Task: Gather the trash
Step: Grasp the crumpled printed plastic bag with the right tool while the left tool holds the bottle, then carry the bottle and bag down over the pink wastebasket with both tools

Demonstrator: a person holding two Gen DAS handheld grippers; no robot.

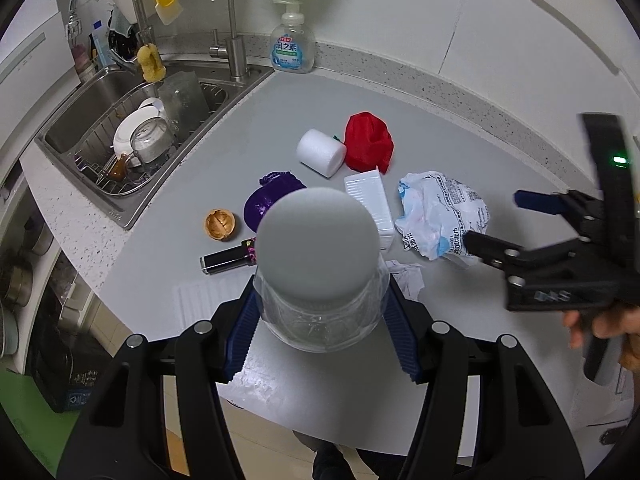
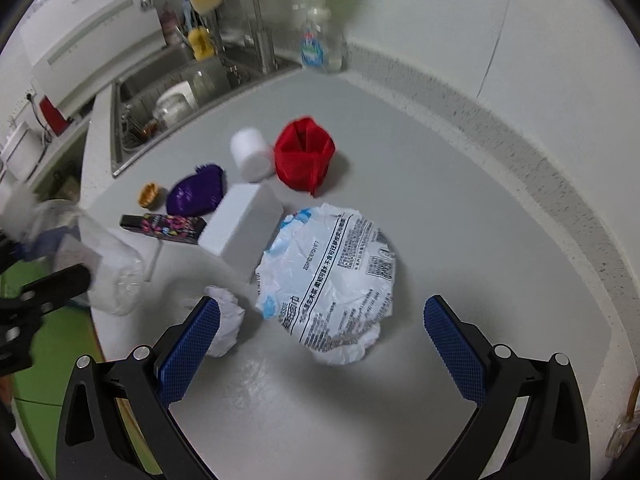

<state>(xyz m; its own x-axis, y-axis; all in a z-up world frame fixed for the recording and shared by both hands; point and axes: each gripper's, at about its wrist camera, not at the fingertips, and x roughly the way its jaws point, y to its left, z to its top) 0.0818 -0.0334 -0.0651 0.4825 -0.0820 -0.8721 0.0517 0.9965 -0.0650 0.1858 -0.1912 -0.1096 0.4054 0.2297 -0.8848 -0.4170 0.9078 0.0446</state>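
Observation:
My left gripper (image 1: 320, 320) is shut on a clear plastic jar with a grey lid (image 1: 318, 276) and holds it above the front of the grey counter (image 1: 460, 128); the jar also shows blurred in the right wrist view (image 2: 100, 264). My right gripper (image 2: 320, 344) is open and empty, just short of a crumpled white printed wrapper (image 2: 332, 276), and shows in the left wrist view (image 1: 496, 220) beside that wrapper (image 1: 440, 216). Other trash lies on the counter: a red bag (image 2: 304, 156), a white foam roll (image 2: 252, 154), a white box (image 2: 244, 224), a purple bag (image 2: 196, 192), a black tube (image 2: 164, 226), a walnut shell (image 2: 149, 194) and a crumpled tissue (image 2: 224, 320).
A steel sink (image 1: 120, 128) with a dish rack and dishes lies at the left. A soap pump bottle (image 1: 292, 40) stands by the back wall. The counter's front edge drops to the floor just below my left gripper.

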